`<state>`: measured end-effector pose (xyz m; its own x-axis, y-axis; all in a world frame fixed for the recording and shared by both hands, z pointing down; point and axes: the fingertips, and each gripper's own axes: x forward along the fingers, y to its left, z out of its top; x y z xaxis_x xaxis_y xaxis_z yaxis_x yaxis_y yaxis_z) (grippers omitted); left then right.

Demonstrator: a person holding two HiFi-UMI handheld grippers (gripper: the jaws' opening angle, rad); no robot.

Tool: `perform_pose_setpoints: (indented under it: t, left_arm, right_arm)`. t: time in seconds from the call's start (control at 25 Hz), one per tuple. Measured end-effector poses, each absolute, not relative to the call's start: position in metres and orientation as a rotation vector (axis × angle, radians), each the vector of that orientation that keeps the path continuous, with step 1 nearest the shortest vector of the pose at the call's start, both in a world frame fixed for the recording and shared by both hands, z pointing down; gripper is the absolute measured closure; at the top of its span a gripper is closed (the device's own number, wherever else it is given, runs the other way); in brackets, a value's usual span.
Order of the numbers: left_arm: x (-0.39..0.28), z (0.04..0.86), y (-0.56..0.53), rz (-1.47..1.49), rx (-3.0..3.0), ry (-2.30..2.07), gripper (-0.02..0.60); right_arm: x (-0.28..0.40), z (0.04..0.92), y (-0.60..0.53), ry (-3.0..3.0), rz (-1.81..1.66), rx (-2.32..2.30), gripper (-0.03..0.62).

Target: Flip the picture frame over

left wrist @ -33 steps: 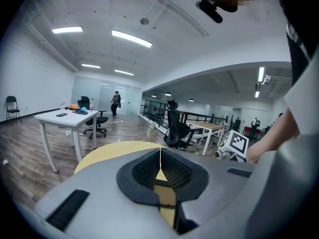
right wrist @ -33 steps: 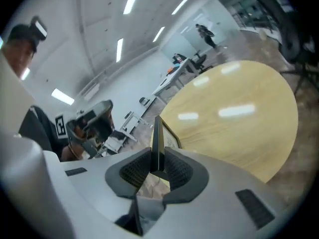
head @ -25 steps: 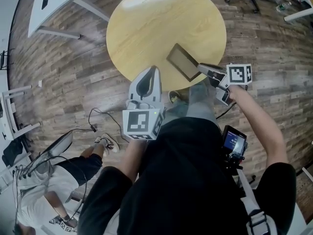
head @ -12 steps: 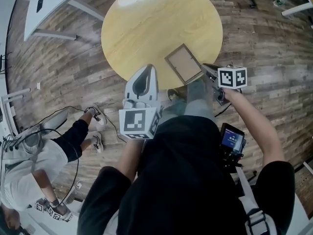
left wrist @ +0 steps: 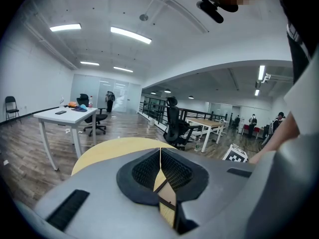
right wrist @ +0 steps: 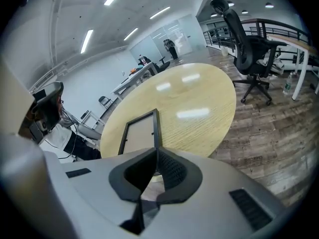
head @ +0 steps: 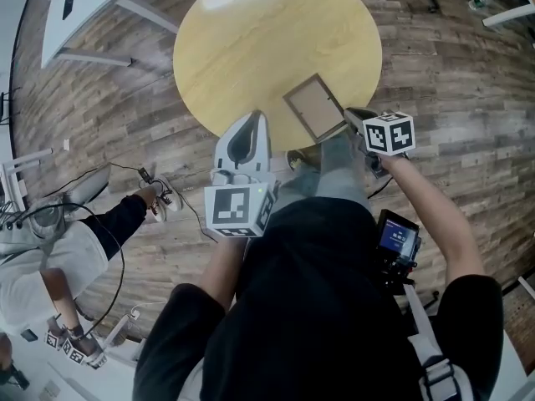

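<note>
The table [head: 251, 40] is open across its far and left sides; the frame [head: 315, 107] lies flat at its near right edge, blocking there

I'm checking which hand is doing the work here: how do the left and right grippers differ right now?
The right gripper has its tips by a corner of the picture frame, flat on the round table; the left gripper hangs over the table's near edge, apart from the frame. The right gripper tilts down at the tabletop; the left gripper is nearer level. Both have jaws together, nothing between them.
</note>
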<state>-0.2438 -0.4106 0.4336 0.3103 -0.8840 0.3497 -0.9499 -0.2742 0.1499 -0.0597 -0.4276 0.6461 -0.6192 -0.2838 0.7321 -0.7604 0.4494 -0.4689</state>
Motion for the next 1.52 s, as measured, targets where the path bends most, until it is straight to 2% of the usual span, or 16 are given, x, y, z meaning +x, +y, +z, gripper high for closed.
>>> perform_pose_setpoints:
  t: [0.48, 0.68, 0.96, 1.16, 1.52]
  left_arm:
    - [-0.241, 0.403, -0.407, 0.234, 2.322, -1.671, 0.558]
    - [-0.241, 0.378, -0.412, 0.173, 2.342, -1.695, 0.558]
    - [-0.245, 0.333, -0.416, 0.105, 2.414, -1.762, 0.558]
    - [-0.247, 0.313, -0.410, 0.047, 2.419, -1.781, 0.558]
    - [-0.243, 0.307, -0.414, 0.030, 2.431, -1.754, 0.558]
  right_arm:
    - [-0.071, 0.586, -0.444, -2.259, 0.932, 0.872, 0.566]
    - [-0.090, 0.522, -0.456, -2.409, 0.759, 0.856, 0.566]
    - [-0.117, 0.411, -0.461, -2.628, 0.336, 0.902, 0.566]
    - [-0.119, 0.347, -0.446, -2.774, 0.197, 0.976, 0.566]
    - [-0.121, 0.320, -0.443, -2.815, 0.093, 0.985, 0.566]
